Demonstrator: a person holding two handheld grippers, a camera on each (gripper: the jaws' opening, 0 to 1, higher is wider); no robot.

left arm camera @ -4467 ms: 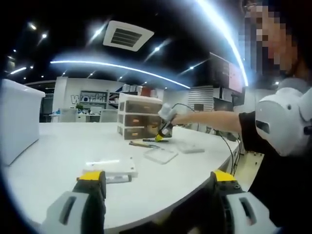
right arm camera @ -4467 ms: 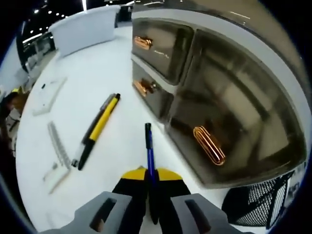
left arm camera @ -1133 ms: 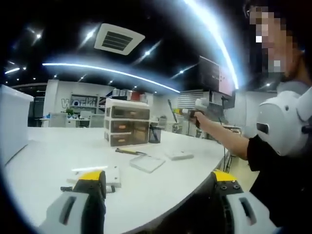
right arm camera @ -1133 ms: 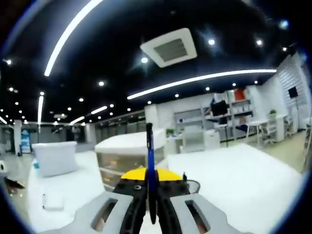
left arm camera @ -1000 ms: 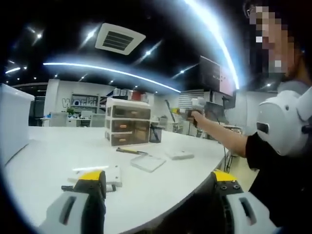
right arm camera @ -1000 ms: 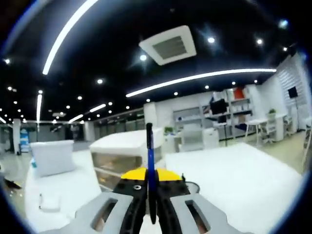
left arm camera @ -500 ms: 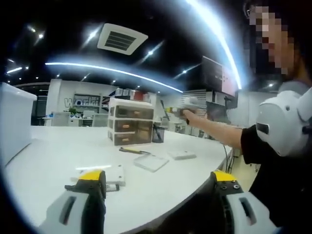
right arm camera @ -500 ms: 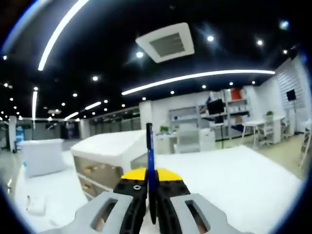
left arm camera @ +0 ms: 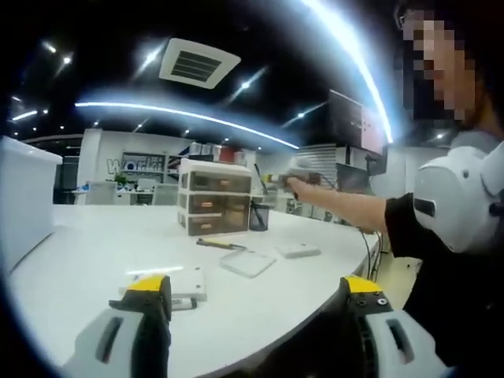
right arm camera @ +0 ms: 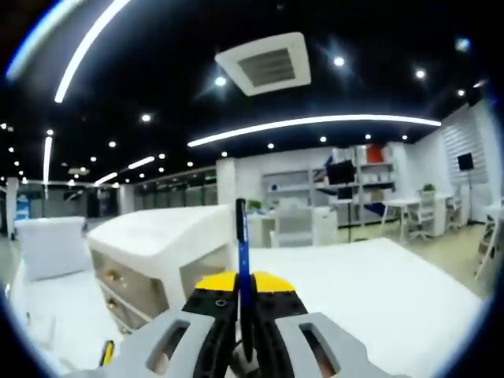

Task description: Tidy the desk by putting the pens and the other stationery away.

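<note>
While the right gripper (right arm camera: 242, 335) sits at the bottom centre of the right gripper view, its jaws are clenched on a slim blue pen with a black tip (right arm camera: 242, 268), which stands straight up the middle of the frame. Behind the pen, at centre left, is a white-framed drawer unit with smoky translucent drawers and copper handles (right arm camera: 150, 264), resting on the white desk (right arm camera: 370, 291). At the lower left edge a yellow-and-black pen (right arm camera: 105, 353) peeks in. In the left gripper view, the left gripper (left arm camera: 256, 331) at the bottom has its jaws spread wide, holding nothing. Mid-frame lie the drawer unit (left arm camera: 214, 208), a black mesh pen cup (left arm camera: 259, 216) just right of it, the yellow-and-black pen (left arm camera: 220, 244), and flat white pads (left arm camera: 248, 262). The person's outstretched arm (left arm camera: 346, 206) holds the right gripper (left arm camera: 276, 179) above the cup.
</note>
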